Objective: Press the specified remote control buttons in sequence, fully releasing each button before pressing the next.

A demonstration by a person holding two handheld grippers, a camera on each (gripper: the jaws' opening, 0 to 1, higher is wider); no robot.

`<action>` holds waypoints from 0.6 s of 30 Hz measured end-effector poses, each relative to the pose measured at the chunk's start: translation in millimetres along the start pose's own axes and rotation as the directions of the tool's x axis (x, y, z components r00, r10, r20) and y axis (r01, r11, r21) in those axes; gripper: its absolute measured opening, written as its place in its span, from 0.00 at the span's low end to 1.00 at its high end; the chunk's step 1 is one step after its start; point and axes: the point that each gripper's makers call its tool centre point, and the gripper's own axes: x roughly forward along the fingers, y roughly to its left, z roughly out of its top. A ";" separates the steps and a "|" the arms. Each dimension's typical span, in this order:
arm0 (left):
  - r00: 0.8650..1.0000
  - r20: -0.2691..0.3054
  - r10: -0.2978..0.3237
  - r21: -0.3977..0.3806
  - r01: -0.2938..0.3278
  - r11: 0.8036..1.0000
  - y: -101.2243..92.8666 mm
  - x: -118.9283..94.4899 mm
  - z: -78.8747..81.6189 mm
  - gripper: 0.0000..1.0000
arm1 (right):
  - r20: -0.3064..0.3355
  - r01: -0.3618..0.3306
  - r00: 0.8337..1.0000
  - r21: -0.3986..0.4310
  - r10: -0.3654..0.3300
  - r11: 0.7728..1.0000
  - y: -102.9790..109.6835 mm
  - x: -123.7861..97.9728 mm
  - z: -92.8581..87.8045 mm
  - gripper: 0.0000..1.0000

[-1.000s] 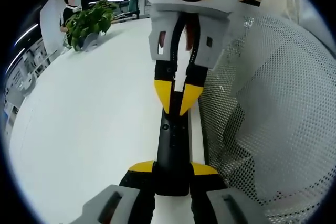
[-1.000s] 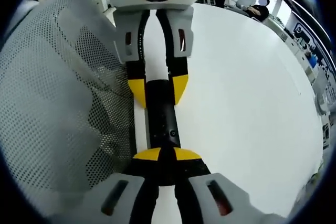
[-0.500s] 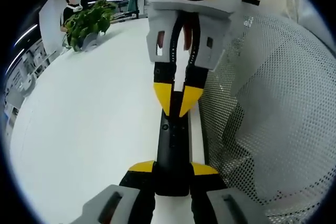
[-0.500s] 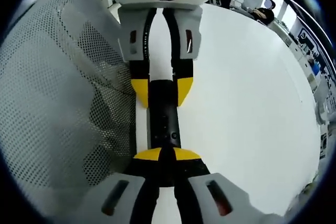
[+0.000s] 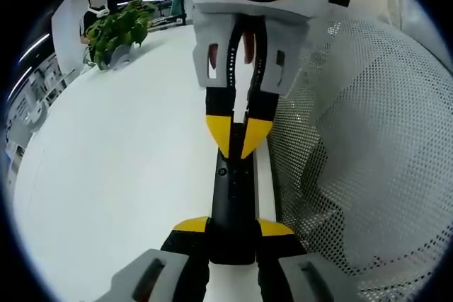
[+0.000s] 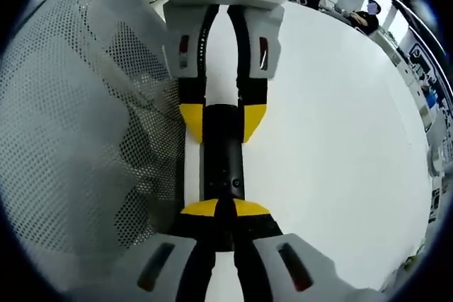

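Table [image 5: 120,153] (white, round), potted plant [image 5: 119,30] at perhaps its far edge.

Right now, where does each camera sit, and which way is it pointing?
Left gripper view: rides the left gripper, looking along the remote it clamps, toward the right gripper and a plant; its own jaws rise from below.
Right gripper view: rides the right gripper, facing the left gripper head-on; its own jaws sit shut over the remote.
Shared: both grippers, the remote, the table and the mesh; the cameras face each other.
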 end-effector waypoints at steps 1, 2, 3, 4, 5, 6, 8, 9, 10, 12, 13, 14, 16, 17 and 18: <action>1.000 0.000 -0.001 0.000 0.001 1.000 0.0 0.1 0.0 0.24 | -0.006 0.005 1.000 -0.002 -0.005 1.000 0.3 0.1 0.0 0.05; 1.000 0.000 0.000 -0.001 0.000 1.000 0.0 0.1 0.0 0.24 | -0.009 0.009 1.000 -0.005 -0.009 1.000 0.9 0.0 0.0 0.05; 1.000 0.000 0.000 -0.001 0.000 1.000 0.0 0.1 -0.1 0.24 | -0.003 0.019 1.000 0.000 -0.019 1.000 0.6 -0.6 -1.1 0.05; 1.000 0.001 0.001 0.000 -0.001 1.000 0.0 0.1 -0.1 0.24 | 0.015 0.028 0.999 0.016 -0.028 0.999 0.1 -0.9 -1.3 0.05; 1.000 0.001 0.001 -0.001 -0.001 1.000 -0.2 -0.1 0.0 0.24 | 0.046 0.037 0.998 0.052 -0.039 0.998 -0.3 -1.2 -0.7 0.05; 1.000 0.002 0.001 -0.001 -0.001 1.000 -0.2 -0.2 0.0 0.24 | 0.063 0.039 0.997 0.068 -0.044 0.997 -0.4 -1.9 -0.9 0.05; 1.000 0.002 0.002 0.000 -0.002 1.000 -0.2 -0.1 0.0 0.24 | 0.080 0.056 0.995 0.063 -0.061 0.996 -0.1 -2.9 -1.9 0.05; 1.000 0.003 0.002 0.000 -0.002 1.000 -0.3 0.0 -0.1 0.24 | 0.085 0.061 0.994 0.059 -0.066 0.996 0.5 -3.5 -1.7 0.05; 1.000 0.004 0.003 0.000 -0.003 1.000 -0.3 0.0 -0.1 0.24 | 0.091 0.064 0.993 0.072 -0.070 0.995 0.2 -3.8 -1.4 0.05; 1.000 0.005 0.003 0.000 -0.003 1.000 -0.5 -0.1 -0.1 0.24 | 0.105 0.057 0.992 0.121 -0.070 0.991 -0.5 -4.4 -0.9 0.05; 1.000 0.006 0.003 -0.002 -0.003 1.000 -0.6 -0.2 -0.1 0.24 | 0.109 0.053 0.992 0.118 -0.066 0.992 -1.1 -4.9 -1.1 0.05; 1.000 0.006 0.003 -0.003 -0.003 1.000 -0.6 -0.2 0.0 0.24 | 0.117 0.047 0.991 0.134 -0.063 0.990 -1.6 -4.7 -0.5 0.05; 1.000 0.006 0.004 -0.003 -0.004 1.000 -0.5 0.0 -0.2 0.24 | 0.122 0.044 0.991 0.149 -0.063 0.988 -1.6 -4.3 -0.2 0.05; 1.000 0.005 0.004 -0.002 -0.004 1.000 -0.7 -0.1 -0.1 0.24 | 0.123 0.043 0.991 0.149 -0.062 0.988 -1.2 -4.1 0.0 0.05; 1.000 0.005 0.004 -0.002 -0.004 1.000 -0.8 -0.2 -0.1 0.24 | 0.123 0.042 0.991 0.151 -0.061 0.988 -1.2 -3.9 0.2 0.05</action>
